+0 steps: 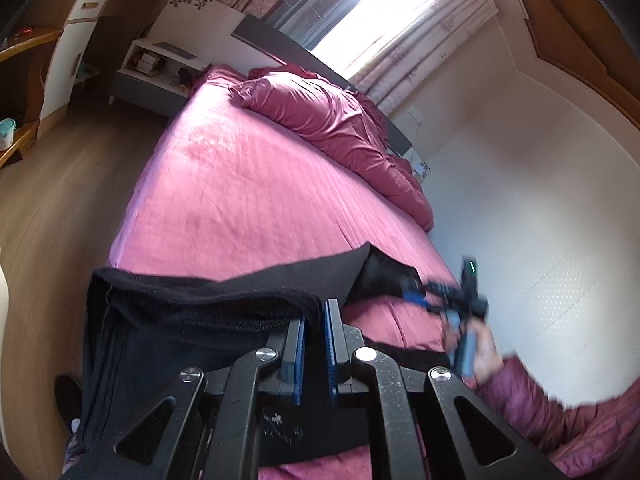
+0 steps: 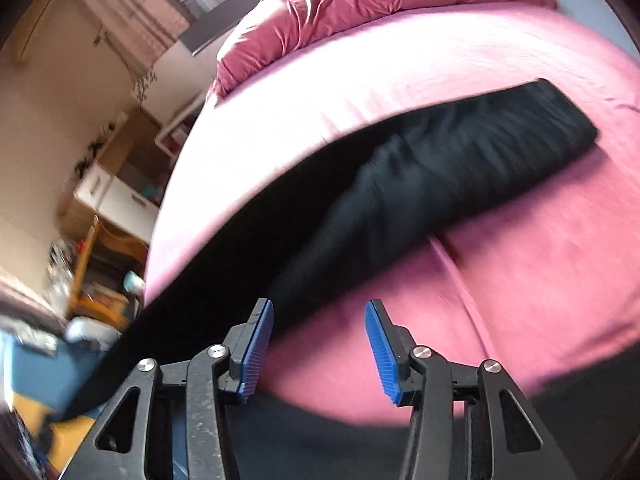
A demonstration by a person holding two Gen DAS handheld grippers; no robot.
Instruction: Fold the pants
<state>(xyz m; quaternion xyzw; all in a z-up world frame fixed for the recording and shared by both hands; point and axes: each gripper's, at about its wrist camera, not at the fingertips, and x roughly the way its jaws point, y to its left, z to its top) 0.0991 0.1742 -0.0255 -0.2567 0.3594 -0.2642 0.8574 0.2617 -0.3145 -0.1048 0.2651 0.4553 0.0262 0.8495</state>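
Item: black, soft knitted-fabric pants (image 1: 192, 300), one end lifted off the pink-sheeted bed (image 1: 248, 184), remainder trailing flat across the sheet ahead of both claws.

Left gripper (image 1: 316, 344): blue ribbed pads nearly together, narrow; thick hemmed edge of the pants draped over the left finger, hanging down beside it. Cloth between the pads: cannot tell for certain.

Right gripper (image 2: 320, 348): half-wide, nothing between the pads; pants edge just beside the left pad (image 2: 256, 352), long dark leg stretching away up and to the right.

Beyond: crumpled rose quilt (image 1: 340, 120) at far end of bed.

Handling advice, as judgement: bring right claw onto the matching edge, pinch both layers, hold both corners level, keep cloth taut before laying over.
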